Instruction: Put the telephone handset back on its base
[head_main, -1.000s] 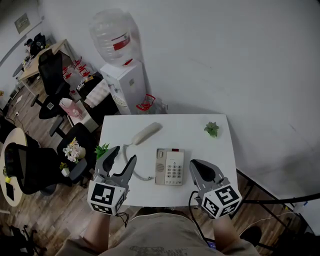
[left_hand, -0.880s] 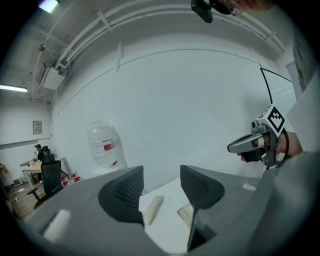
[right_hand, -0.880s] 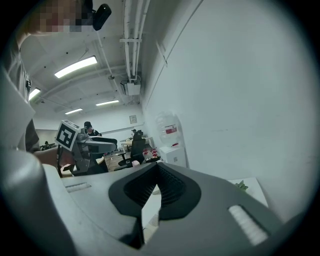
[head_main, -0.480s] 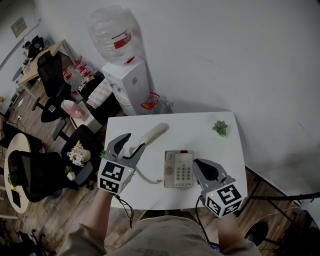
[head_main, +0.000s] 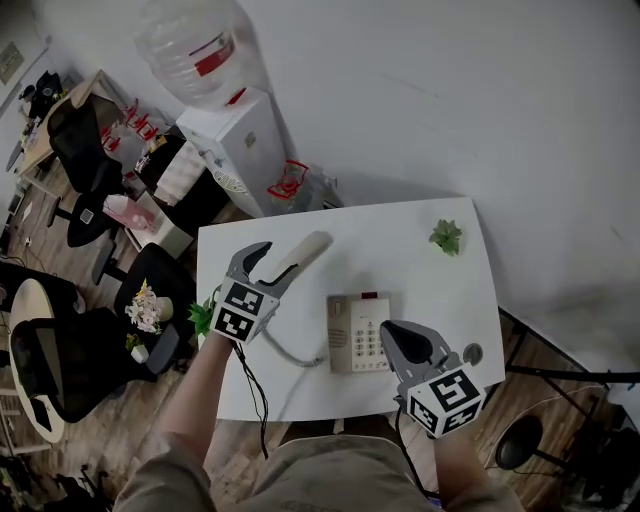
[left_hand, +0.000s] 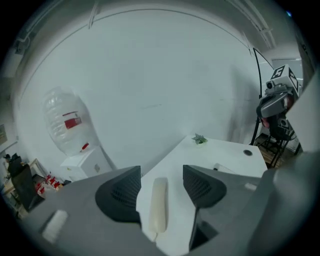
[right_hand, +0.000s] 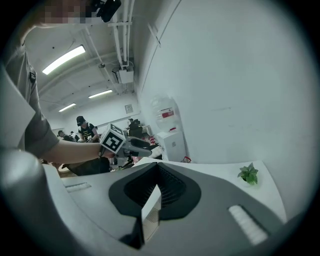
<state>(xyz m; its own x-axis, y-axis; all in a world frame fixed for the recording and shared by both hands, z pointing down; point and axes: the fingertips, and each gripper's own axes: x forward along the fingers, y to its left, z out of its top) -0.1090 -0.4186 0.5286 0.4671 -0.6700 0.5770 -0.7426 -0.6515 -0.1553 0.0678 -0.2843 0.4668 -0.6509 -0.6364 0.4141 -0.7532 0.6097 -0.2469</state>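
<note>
White desk (head_main: 432, 290) carries the telephone base (head_main: 358, 335) near its front edge, with the cream handset (head_main: 308, 250) lying off it toward the far left, between the spread fingers of the left gripper (head_main: 270, 265) and not yet pinched. The right gripper (head_main: 393, 333), fingers pressed together on seemingly nothing, sits beside the base, so the cord (head_main: 290, 357) could drag that unsteadied base, or an end-heavy grip could tip the handset.

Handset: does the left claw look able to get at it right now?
Likely yes: the left claw is open and the handset lies in line with its gap, with nothing in between.
</note>
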